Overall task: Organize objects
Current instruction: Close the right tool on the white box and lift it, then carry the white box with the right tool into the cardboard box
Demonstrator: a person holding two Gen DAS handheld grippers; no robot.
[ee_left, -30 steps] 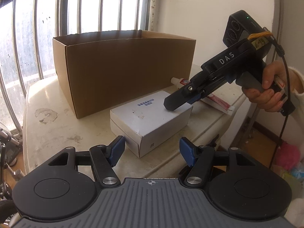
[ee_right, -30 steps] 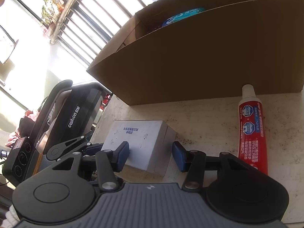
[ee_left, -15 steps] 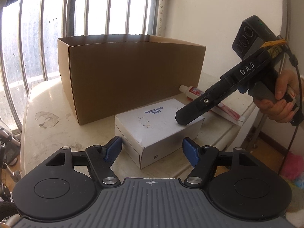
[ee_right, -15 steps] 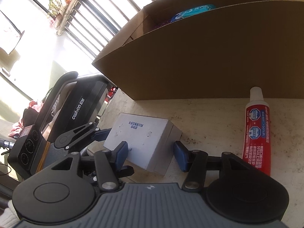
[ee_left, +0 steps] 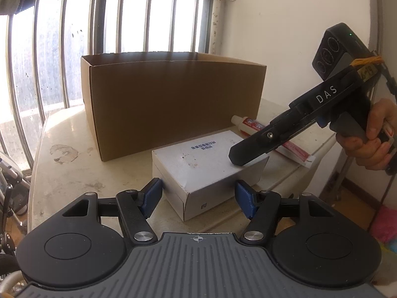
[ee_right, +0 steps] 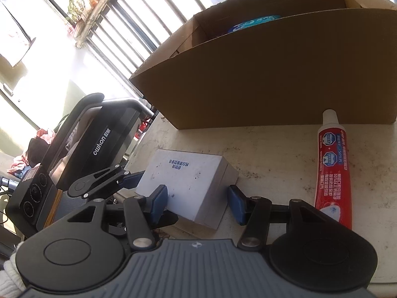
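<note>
Black claw with blue pads, silver screws, white "DAS" lettering

A flat white box lies on the pale, stained counter, printed face up with 2 lines of blue text, set at an angle just in front of the cardboard box. That brown cardboard box stands upright and open-topped near the barred window, with a blue-and-white item showing inside. A red toothpaste tube with a white cap lies flat beside the white box, its cap end close against the cardboard wall.
</note>
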